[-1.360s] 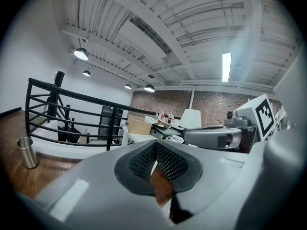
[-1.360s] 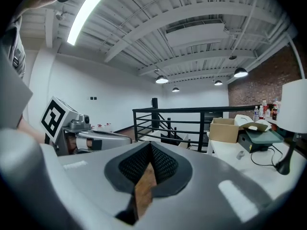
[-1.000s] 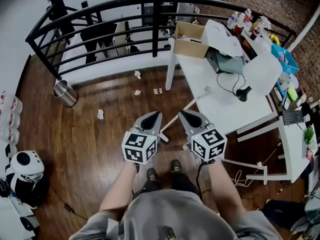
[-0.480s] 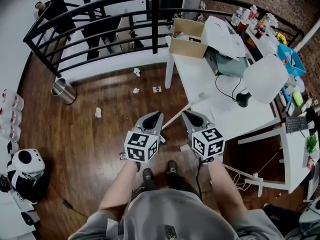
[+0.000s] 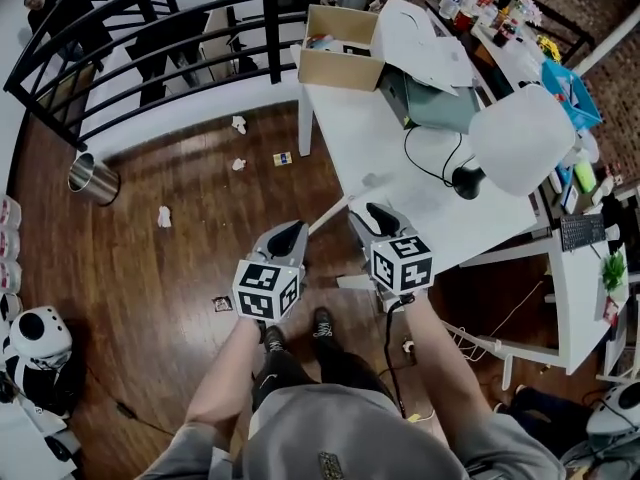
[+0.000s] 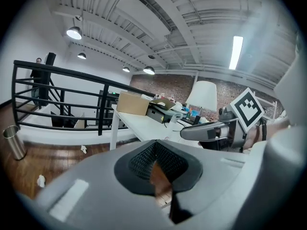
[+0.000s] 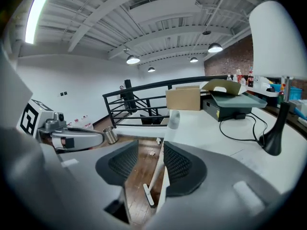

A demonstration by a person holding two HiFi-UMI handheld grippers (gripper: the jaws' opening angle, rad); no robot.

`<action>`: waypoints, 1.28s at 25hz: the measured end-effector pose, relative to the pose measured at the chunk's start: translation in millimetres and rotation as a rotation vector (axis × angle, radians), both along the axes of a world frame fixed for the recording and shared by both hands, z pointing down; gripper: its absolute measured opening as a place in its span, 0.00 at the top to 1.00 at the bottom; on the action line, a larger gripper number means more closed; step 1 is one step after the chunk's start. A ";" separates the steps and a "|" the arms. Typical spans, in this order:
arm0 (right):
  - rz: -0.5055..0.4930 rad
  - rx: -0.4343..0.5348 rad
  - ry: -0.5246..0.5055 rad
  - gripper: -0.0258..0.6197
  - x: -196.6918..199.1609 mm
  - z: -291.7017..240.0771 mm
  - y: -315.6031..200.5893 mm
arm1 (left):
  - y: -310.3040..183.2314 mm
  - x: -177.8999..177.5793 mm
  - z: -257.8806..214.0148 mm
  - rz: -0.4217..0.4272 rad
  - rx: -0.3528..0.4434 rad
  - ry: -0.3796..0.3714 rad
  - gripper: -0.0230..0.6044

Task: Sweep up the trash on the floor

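The left tool (image 5: 284, 240), at the centre of the head view, has its jaws closed together with nothing between them. The right tool (image 5: 372, 213) beside it is opening. A white broom handle (image 5: 340, 206) leans against the edge of the white surface (image 5: 350, 138) and slants down-left between the two tools, its top just above the right tool's tip. Trash lies well apart from both tools, toward the upper left: crumpled paper (image 5: 239, 124) near the railing, another scrap (image 5: 164, 216) on the wood floor (image 5: 150, 278) at left, and a small card (image 5: 283, 158). A metal bin (image 5: 92, 178) stands at far left.

In the left gripper view the left tool (image 6: 156, 164) is shut on nothing, with only a sliver of floor showing at the seam. Paper scraps (image 6: 83, 149) lie low at left and the right tool (image 6: 206, 131) is at mid-right.

In the right gripper view the right tool (image 7: 149, 162) has its jaws apart. The broom handle (image 7: 161, 155) shows in the gap, hard by the right-hand pad, and no pad presses on it. Trash (image 7: 152, 153) sits on the floor beyond.

A second ago the right tool's jaws were together and the handle's top stood further to its right. The bin and scraps have since slid toward the upper left of the head view.
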State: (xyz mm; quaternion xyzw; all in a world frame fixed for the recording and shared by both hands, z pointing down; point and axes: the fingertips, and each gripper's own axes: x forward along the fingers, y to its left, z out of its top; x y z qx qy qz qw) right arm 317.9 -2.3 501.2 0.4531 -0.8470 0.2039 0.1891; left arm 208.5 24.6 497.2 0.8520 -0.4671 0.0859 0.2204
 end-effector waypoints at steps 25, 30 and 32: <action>-0.123 -0.041 0.006 0.82 -16.9 48.1 -78.3 | -28.6 13.9 77.2 -0.070 -0.122 -0.007 0.95; -0.164 -0.049 -0.031 0.82 -29.4 43.3 -69.3 | -21.1 1.8 84.0 -0.098 -0.142 -0.016 0.95; -0.187 -0.044 -0.039 0.82 -38.1 39.6 -65.4 | -18.3 -3.8 87.1 -0.112 -0.149 -0.019 0.95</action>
